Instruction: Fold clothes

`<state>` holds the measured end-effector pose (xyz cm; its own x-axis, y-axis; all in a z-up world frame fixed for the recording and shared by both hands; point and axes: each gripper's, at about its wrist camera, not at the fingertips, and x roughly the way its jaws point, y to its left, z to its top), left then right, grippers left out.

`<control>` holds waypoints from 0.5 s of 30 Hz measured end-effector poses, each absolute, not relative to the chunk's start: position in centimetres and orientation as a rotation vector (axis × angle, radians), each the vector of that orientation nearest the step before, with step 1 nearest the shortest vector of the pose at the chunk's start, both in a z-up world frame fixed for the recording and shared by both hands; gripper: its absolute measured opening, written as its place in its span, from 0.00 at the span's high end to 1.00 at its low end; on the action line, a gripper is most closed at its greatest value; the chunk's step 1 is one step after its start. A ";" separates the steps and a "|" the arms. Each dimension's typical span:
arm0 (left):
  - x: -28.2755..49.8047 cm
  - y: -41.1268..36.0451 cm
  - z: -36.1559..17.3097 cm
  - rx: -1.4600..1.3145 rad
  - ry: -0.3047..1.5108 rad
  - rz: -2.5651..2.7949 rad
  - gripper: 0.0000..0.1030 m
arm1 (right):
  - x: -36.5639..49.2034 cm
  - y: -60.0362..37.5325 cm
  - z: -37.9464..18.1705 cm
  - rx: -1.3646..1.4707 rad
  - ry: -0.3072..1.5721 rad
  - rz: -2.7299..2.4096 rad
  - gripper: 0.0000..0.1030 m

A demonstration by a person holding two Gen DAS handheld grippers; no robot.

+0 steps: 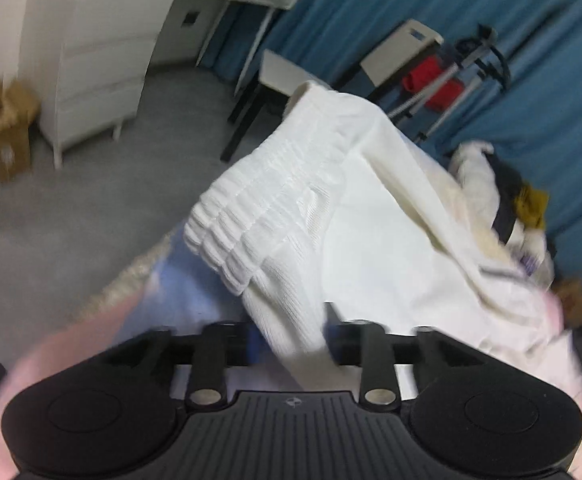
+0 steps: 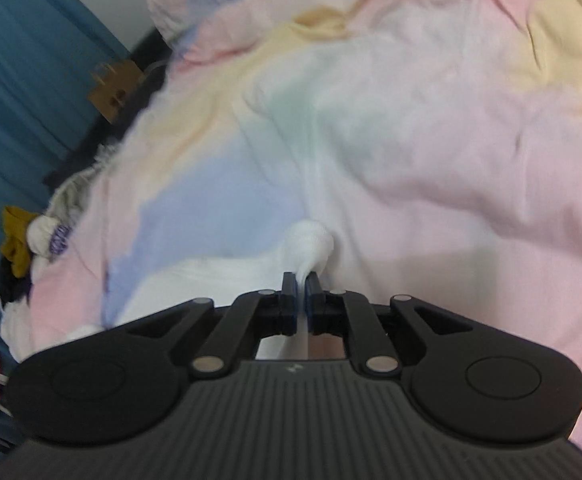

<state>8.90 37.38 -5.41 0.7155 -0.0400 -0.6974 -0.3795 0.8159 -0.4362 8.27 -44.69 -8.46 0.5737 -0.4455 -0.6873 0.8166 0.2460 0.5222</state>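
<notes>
A white ribbed garment (image 1: pixel 315 204) with a gathered elastic band hangs lifted in the left wrist view, over a pastel rainbow bedspread (image 2: pixel 371 128). My left gripper (image 1: pixel 291 340) has its jaws spread wide, with the white cloth draped between them; the fingertips are hidden by cloth and blur. My right gripper (image 2: pixel 301 280) is shut on a bunched corner of the white garment (image 2: pixel 311 242), just above the bedspread.
A heap of other clothes, white, dark and mustard (image 1: pixel 511 200), lies at the bed's edge; it also shows in the right wrist view (image 2: pixel 27 240). A white drawer unit (image 1: pixel 95 76), a cardboard box (image 1: pixel 3 128), small tables (image 1: pixel 283 72), and blue curtains (image 1: pixel 551 100) stand around.
</notes>
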 end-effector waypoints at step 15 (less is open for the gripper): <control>7.1 25.4 3.3 -0.295 0.575 0.067 0.21 | 11.8 -39.9 -4.5 0.867 0.295 -0.601 0.15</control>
